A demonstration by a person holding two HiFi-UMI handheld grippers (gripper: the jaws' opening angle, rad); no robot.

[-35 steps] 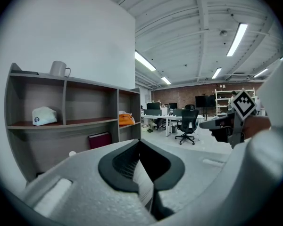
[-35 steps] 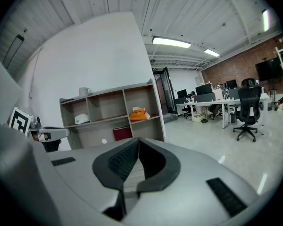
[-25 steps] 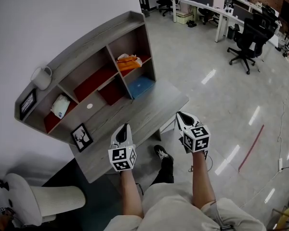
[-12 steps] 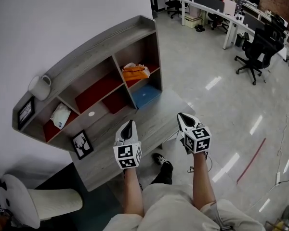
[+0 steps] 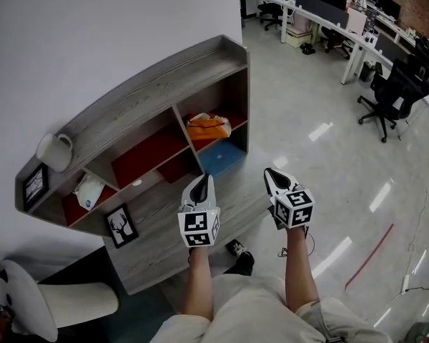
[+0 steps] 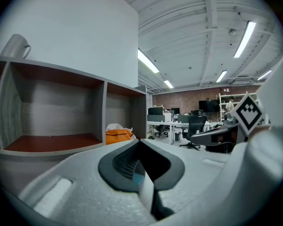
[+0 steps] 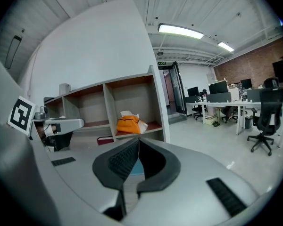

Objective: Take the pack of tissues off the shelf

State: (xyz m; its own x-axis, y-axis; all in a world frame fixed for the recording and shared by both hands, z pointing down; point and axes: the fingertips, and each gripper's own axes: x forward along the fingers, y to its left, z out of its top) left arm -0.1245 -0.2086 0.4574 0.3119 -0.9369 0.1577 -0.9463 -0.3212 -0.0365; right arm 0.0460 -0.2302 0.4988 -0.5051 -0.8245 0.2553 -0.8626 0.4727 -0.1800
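The orange tissue pack (image 5: pixel 209 126) lies in the shelf's (image 5: pixel 150 84) upper right compartment, well apart from both grippers. The left gripper (image 5: pixel 202 181) and right gripper (image 5: pixel 273 175) both have their jaws together, holding nothing. Open 1 before reaching in. The pack looks soft, so probably grip its middle.

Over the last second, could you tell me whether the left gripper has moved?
Yes. The left gripper has moved forward, away from the deer picture and closer to the orange tissue pack.
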